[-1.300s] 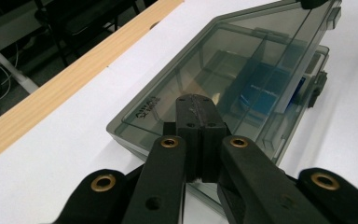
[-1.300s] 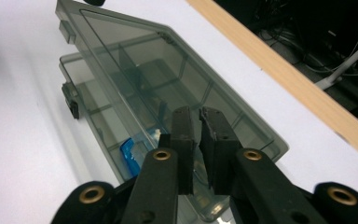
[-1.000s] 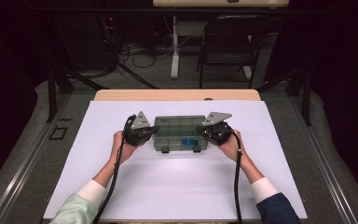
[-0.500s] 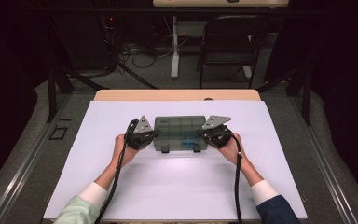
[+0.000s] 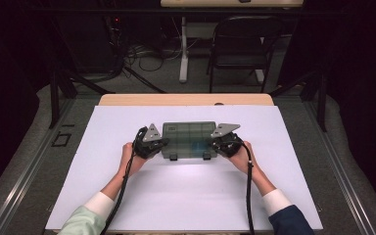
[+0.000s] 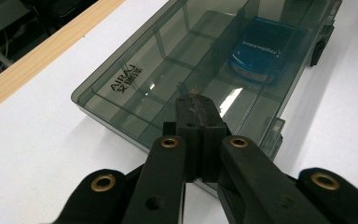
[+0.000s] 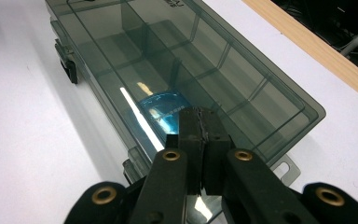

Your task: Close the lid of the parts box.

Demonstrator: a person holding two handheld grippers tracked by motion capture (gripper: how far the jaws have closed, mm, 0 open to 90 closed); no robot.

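Resting on one white bench [image 5: 103, 196], one smoky compartment box [image 5: 188, 137] holding one blue disc [image 6: 263, 49], left gripper [image 5: 157, 146] at 9 o'clock, right gripper [image 5: 220, 145] at 3 o'clock, both pinched together, empty.

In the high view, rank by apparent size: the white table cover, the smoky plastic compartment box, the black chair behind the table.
1. White table cover, by far the largest.
2. Black chair; it stands farther from the camera, so its true size is unsure.
3. Compartment box, the smallest.
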